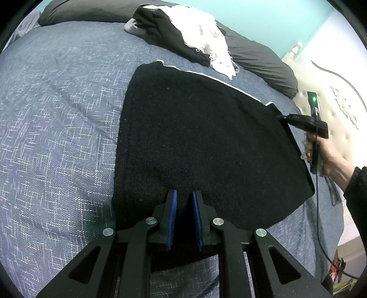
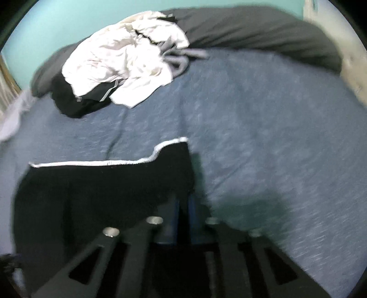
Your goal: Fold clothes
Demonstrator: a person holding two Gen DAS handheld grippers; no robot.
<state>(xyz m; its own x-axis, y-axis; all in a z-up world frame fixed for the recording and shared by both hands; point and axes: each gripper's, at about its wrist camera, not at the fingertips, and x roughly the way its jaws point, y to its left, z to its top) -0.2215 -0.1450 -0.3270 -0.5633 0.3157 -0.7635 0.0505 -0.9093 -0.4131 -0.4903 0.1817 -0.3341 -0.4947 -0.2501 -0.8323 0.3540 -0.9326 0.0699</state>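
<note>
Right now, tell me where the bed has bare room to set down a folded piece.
Bare blue bedspread lies left of the spread black garment, running up to the dark pillow. The clothes pile crowds the far edge. The garment's right side is busy: the right gripper pinches its corner.

Left gripper [image 1: 184, 201]: matte black linkage arms, triangular cutouts at lower frame corners, four round silver pivot pins, blue ribbed pads on the fingers [image 1: 172, 213]. Right gripper [image 1: 283, 118], right edge of frame: black pistol-shaped body, green LED on an upright black module, thin black cable trailing down. Hand [image 1: 325, 151] on its handle, dark sleeve [image 1: 356, 190] at the wrist. Right wrist view: same black arms, silver pins, blue pads, blurred.
</note>
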